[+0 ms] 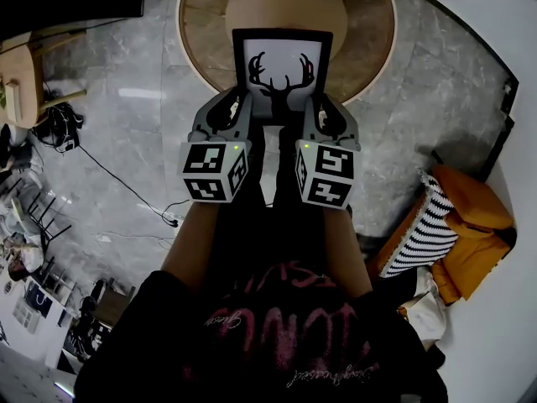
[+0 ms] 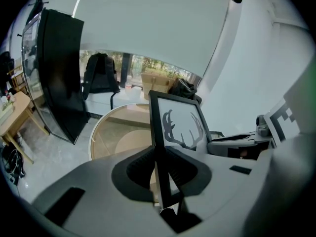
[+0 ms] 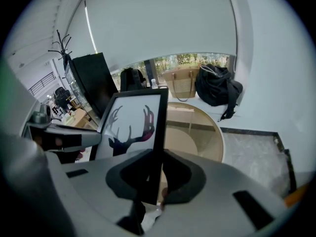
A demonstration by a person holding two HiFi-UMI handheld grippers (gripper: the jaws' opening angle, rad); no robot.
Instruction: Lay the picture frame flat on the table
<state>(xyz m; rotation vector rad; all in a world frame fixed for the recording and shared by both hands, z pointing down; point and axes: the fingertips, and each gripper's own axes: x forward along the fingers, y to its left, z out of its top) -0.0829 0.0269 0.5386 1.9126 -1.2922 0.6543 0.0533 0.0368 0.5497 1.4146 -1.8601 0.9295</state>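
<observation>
Nearest to me is my own dark shirt (image 1: 277, 334) with its pink lettering, and just beyond it the two marker cubes (image 1: 214, 170) on my grippers. I have the picture frame (image 1: 282, 65) between them: the left gripper (image 1: 242, 107) is clamped tight on the frame's left border, and the right gripper (image 1: 312, 106) is clamped the same way on its right border. Each gripper view shows the thin black edge pinched between the dark pads, with no gap.

The frame (a black antler print on white) hangs over the near edge of the round wooden worktop (image 1: 369, 23), its face turned up toward me. From the gripper views it looks steeply raised rather than flat. My grippers hide its bottom edge, so I cannot tell whether it touches the wood.

As I judge it, the laying-down is not yet done. To do it well I should:

- Carry the frame forward from the near edge toward the middle of the worktop.
- Keep both grippers level with each other, so the thin borders are not twisted out of the pads.
- Set the bottom edge down first, then lower the top away from me until the back rests fully.
- Let go only once the wood carries it.
</observation>
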